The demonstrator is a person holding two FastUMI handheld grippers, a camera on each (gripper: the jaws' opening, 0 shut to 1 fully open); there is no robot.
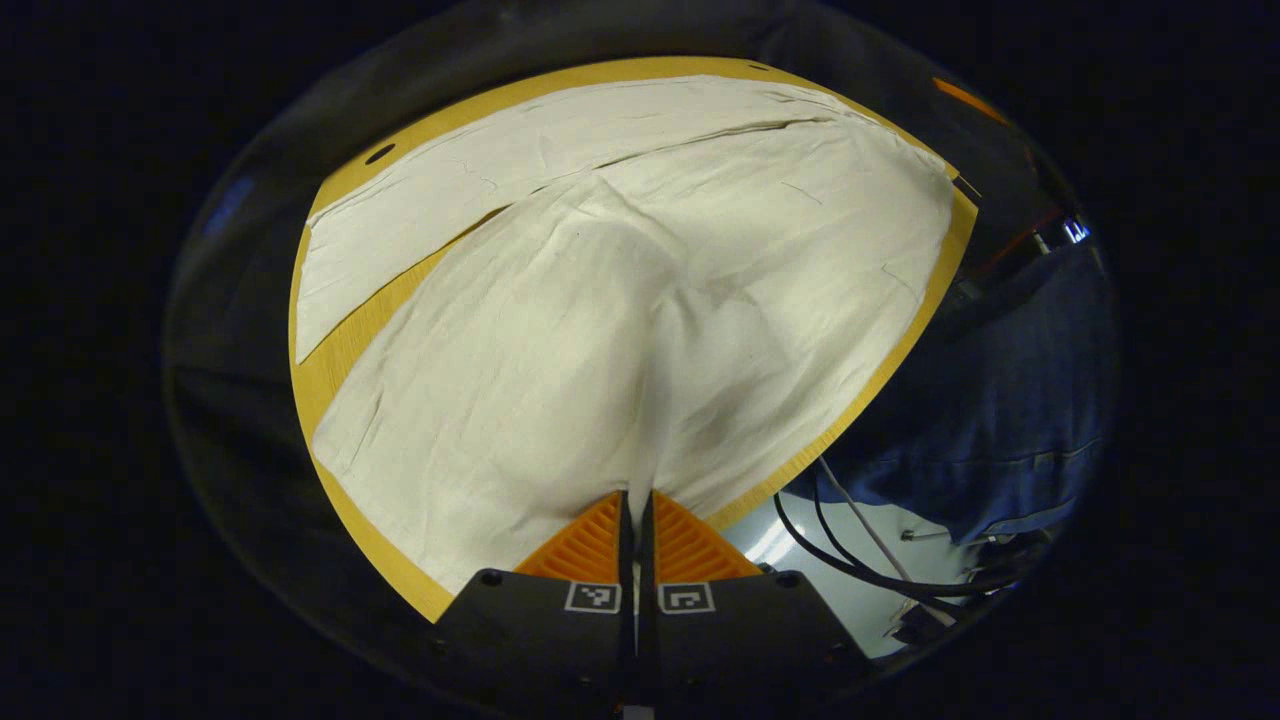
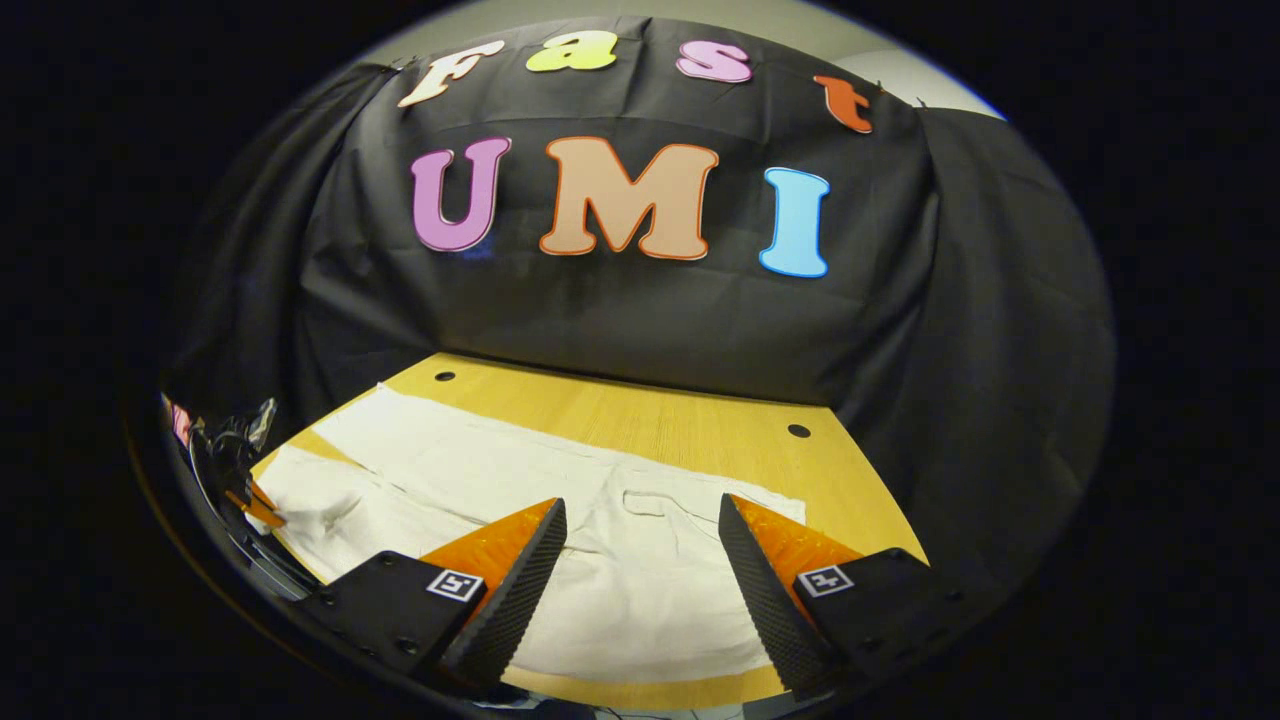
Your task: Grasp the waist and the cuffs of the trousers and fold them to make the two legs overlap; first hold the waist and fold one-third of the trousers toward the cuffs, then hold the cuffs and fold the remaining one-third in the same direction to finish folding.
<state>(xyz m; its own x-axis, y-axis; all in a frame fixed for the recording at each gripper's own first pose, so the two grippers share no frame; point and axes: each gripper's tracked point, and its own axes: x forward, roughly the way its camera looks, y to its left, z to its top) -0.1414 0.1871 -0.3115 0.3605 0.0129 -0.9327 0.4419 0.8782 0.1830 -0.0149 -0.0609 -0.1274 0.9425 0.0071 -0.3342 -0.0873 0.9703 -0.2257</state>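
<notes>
Trousers (image 1: 560,330): pale cream cloth, lightly creased, spread on the yellow wooden surface (image 1: 330,365). In the left gripper view one leg lies flat ahead and to the left; the nearer leg rises in a ridge of cloth straight to the fingertips.

Left hand-held gripper (image 1: 636,500): fingers pressed together, pinching a fold of the trouser cloth, which tents up from the surface at the pinch.

Right hand-held gripper (image 2: 640,545): fingers spread wide above the trousers (image 2: 620,580), the waist end lying between and beyond them; contact with the cloth cannot be told. A belt loop shows just ahead of the gap.

No containers on the surface.

Right of the left hand-held gripper: a person's blue garment (image 1: 1010,380) and dark cables (image 1: 850,560), partly cut off. The trousers' near edge is hidden behind both grippers' bodies.
</notes>
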